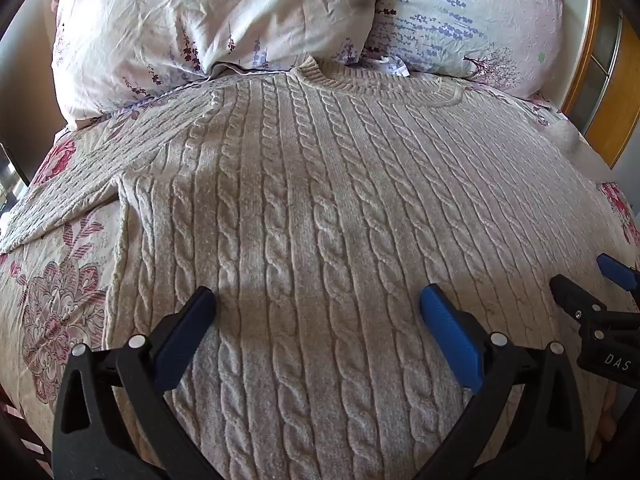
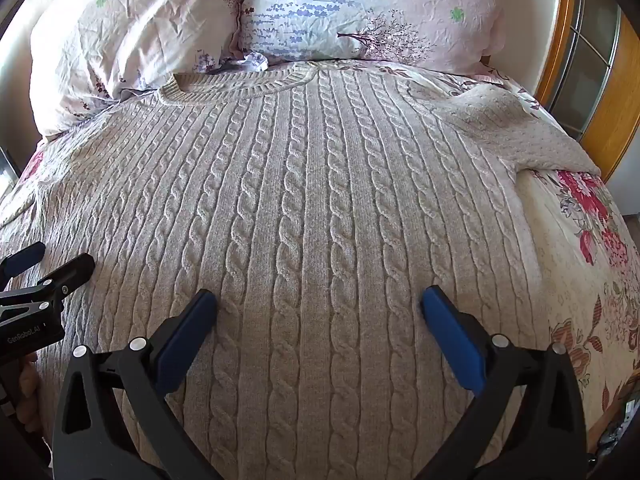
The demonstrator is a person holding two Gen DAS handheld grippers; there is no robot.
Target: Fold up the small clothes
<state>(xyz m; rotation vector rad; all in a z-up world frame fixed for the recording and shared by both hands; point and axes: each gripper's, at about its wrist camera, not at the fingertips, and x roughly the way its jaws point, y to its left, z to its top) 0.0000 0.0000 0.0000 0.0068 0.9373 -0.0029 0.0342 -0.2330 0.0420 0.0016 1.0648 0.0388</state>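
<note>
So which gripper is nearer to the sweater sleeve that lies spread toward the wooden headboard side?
Right. The right gripper hovers over the body near that sleeve; the left gripper is farther away.

I am in a bedroom at home. Before me is a bed covered with a sheet printed in red and pink flowers. Two crumpled pillows in pale cases with purple sprigs lean side by side at its head. A cable-knit sweater lies spread flat on the sheet. A wooden frame with glass panes stands to my right, past the pillows.
</note>
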